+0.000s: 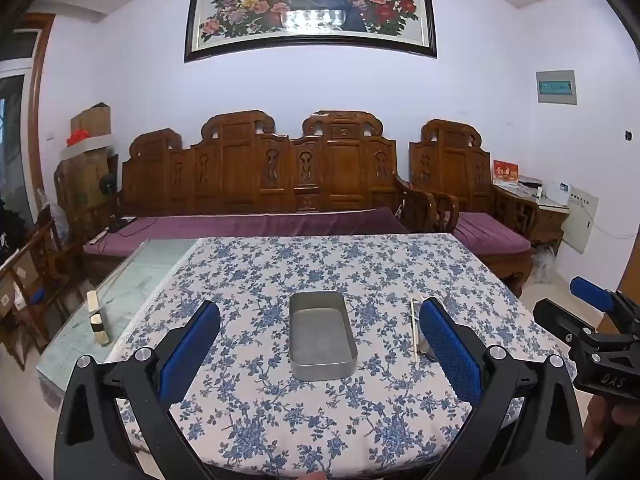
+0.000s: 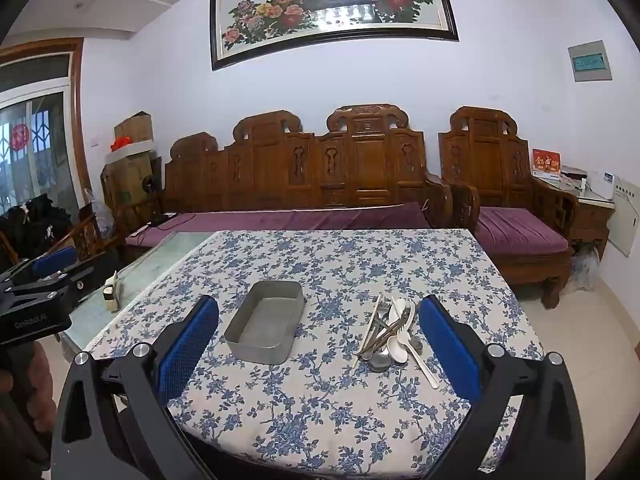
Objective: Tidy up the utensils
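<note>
An empty grey metal tray lies on the blue-flowered tablecloth. To its right is a heap of utensils: white plastic spoons, metal spoons, a fork and pale chopsticks. In the left wrist view only a chopstick shows beside the right finger. My left gripper hovers open in front of the tray. My right gripper is open too, above the cloth between tray and heap, with nothing between its fingers. Each gripper shows at the edge of the other's view: right gripper, left gripper.
Bare glass tabletop lies left of the cloth, with a small holder standing on it. A carved wooden sofa with purple cushions and an armchair stand behind the table.
</note>
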A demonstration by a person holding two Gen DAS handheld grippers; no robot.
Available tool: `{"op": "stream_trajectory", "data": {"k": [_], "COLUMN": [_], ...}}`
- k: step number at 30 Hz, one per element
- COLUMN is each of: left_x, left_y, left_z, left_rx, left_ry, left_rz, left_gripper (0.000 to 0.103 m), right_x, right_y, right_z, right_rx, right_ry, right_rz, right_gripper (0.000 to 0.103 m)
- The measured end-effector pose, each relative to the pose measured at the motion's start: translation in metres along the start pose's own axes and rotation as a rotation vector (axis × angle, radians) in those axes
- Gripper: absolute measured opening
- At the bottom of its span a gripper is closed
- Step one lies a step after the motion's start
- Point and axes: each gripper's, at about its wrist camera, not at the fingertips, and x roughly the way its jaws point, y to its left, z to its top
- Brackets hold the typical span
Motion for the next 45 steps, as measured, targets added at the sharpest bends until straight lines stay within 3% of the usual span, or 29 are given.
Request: {"op": "stream_trajectory", "data": {"k": [45], "left_x": [-0.0002], "left_y": [-0.0072], "left_z": [0.0041], "left_rx": [0.012], "left_ry": [0.013], "left_rz": [-0.018], "left_gripper": [0.097], "right_x": [-0.0035], "right_y": [-0.0004], "right_z": [0.0012], "right_rx": [0.006], "right_ry": [-0.005], "right_rz": [0.001], "right_gripper": [0.101]}}
